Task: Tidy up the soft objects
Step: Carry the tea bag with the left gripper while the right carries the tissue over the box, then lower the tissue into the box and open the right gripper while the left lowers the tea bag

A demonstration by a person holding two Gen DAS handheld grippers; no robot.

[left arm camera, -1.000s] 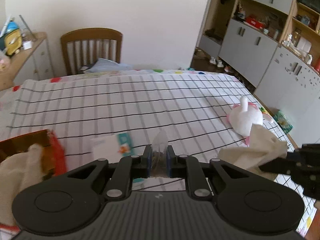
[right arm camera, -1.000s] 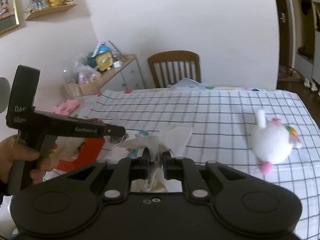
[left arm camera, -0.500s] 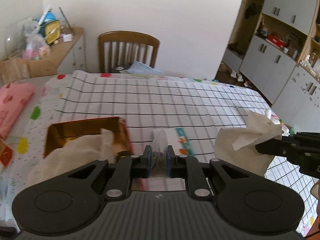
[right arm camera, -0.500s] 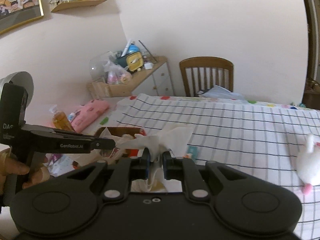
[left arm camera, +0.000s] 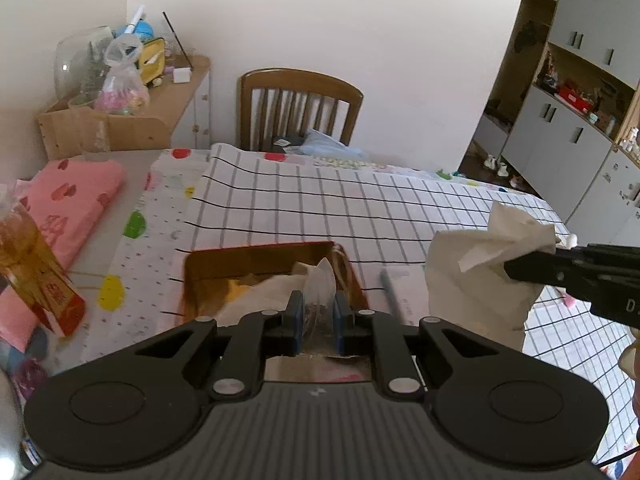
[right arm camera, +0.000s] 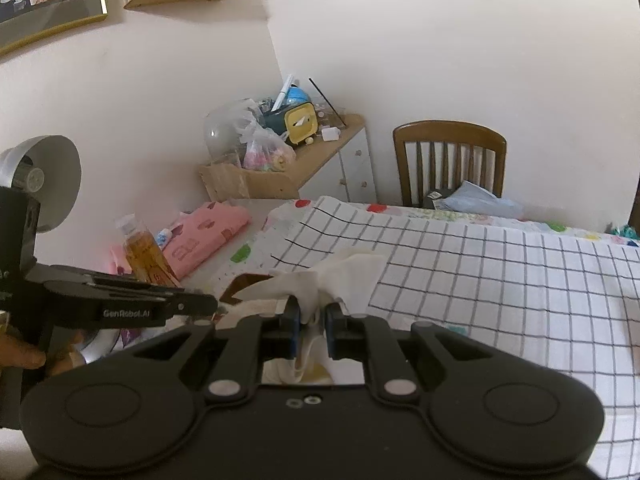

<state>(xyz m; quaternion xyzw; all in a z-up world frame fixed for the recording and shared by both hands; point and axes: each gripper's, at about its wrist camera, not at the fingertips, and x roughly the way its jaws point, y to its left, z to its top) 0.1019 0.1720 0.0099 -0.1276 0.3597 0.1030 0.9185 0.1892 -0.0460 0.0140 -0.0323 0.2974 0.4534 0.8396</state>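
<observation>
Soft objects, as we list them: checked counter [left arm camera: 360, 208]; brown box [left arm camera: 256, 268] holding cloths; white cloth [right arm camera: 340, 276] pinched in our right tool [right arm camera: 310, 320]; clear pouch [left arm camera: 318, 280] clamped in our left tool [left arm camera: 316, 312], above the box.

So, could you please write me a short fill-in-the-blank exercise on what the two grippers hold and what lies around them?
1. The right gripper is shut on a white ____.
2. The left gripper pinches a clear ____ with dark bits inside.
3. Below the left gripper sits an open, gold-lined ____ with paper in it.
4. At the far end of the table stands a wooden ____.

Missing words: tissue; bag; box; chair
</observation>
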